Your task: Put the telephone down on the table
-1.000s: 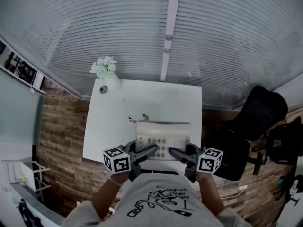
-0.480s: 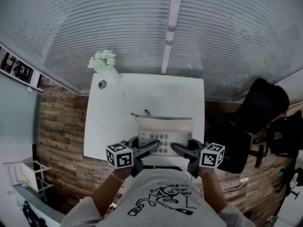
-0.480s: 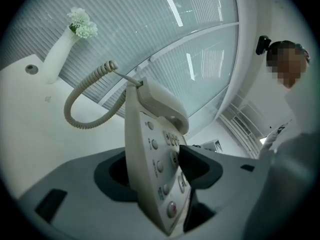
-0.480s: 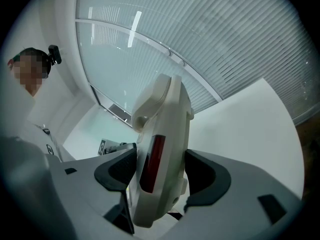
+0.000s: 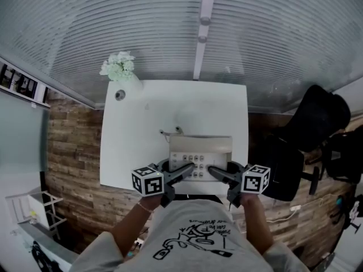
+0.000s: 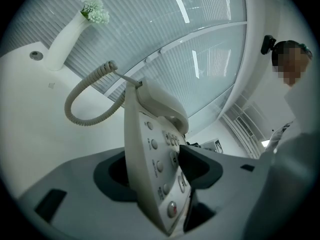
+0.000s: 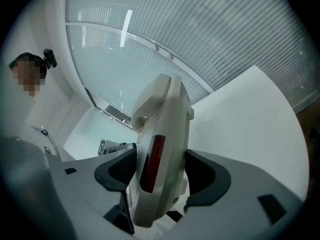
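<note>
The telephone (image 5: 201, 152) is cream, with pale grey buttons and a dark red strip (image 7: 150, 164) along one side. The table (image 5: 136, 135) is plain white. The left gripper (image 5: 184, 171) and the right gripper (image 5: 218, 173) are grey with black pads, and their cubes (image 5: 147, 181) carry black-and-white square markers. At eleven o'clock from the telephone the flowers (image 5: 116, 67) are greenish white. The floor (image 5: 71, 152) is brown wood planks. The chair (image 5: 317, 129) at three o'clock is black.

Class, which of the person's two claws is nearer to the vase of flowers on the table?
Left. The left claw grips the telephone's left edge, on the vase's side of the table; the right claw grips its right edge, farther away.
</note>
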The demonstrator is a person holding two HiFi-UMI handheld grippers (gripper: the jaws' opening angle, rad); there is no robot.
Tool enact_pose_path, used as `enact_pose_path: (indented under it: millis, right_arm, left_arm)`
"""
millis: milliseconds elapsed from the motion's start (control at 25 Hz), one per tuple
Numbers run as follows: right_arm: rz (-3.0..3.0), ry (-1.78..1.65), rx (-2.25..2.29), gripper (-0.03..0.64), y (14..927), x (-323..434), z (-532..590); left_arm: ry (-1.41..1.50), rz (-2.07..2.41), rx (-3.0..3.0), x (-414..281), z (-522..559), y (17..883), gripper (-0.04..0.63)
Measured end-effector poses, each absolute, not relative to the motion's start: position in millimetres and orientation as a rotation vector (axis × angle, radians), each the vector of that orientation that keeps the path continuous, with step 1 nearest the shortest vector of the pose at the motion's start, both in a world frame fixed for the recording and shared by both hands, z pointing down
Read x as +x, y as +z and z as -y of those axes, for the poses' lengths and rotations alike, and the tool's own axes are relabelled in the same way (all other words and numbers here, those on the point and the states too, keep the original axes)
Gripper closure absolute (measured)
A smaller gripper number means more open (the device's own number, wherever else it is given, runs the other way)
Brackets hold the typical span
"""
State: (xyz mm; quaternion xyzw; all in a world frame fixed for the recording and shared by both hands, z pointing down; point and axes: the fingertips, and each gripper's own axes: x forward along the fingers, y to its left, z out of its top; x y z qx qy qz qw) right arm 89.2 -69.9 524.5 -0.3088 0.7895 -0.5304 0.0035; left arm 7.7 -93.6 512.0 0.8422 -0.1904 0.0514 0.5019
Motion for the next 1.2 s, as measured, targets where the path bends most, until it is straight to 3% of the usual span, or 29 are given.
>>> enact_pose_path:
  millis: [1200]
  right_arm:
    - [-2.414, -1.901, -0.939, 0.304, 643.0, 101.1, 67.5]
  left_arm:
    - [0.209, 0.478, 1.897, 19.6, 90.7, 633.9, 0.331]
